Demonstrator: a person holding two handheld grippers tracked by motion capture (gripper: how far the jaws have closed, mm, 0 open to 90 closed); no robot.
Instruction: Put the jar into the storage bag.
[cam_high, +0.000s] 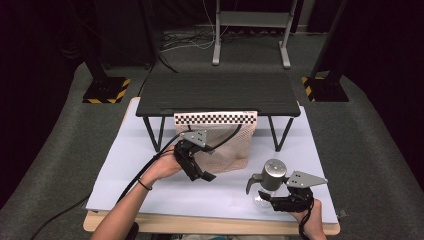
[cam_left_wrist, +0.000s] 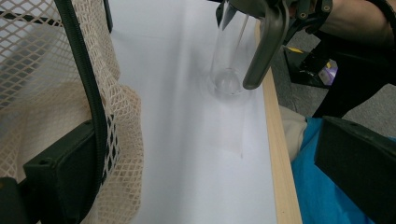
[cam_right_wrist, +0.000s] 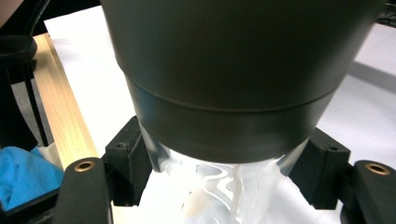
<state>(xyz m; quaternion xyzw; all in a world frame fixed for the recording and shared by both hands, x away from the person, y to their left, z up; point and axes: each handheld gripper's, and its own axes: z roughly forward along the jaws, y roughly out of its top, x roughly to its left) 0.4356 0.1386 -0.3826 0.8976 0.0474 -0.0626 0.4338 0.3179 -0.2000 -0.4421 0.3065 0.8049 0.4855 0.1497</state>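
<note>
A clear bottle (cam_high: 264, 196) with a grey metal cap and a curved handle stands on the white board (cam_high: 150, 192) at the front right. My right gripper (cam_high: 272, 200) is shut on its clear body just under the cap (cam_right_wrist: 233, 70), a pad (cam_right_wrist: 126, 156) on each side. A beige mesh bag (cam_high: 227, 145) hangs from the front of the black shelf (cam_high: 220, 92). My left gripper (cam_high: 202, 172) is at the bag's lower left, open wide, and the mesh (cam_left_wrist: 28, 93) drapes over its left jaw. From there the bottle (cam_left_wrist: 229, 60) stands ahead, tilted in that view.
The black shelf stands on thin legs at the back of the board, with a checkered strip (cam_high: 215, 118) along its front. The board's wooden edge (cam_left_wrist: 280, 154) runs close to the bottle. Cables trail from both grippers. Dark stands ring the table.
</note>
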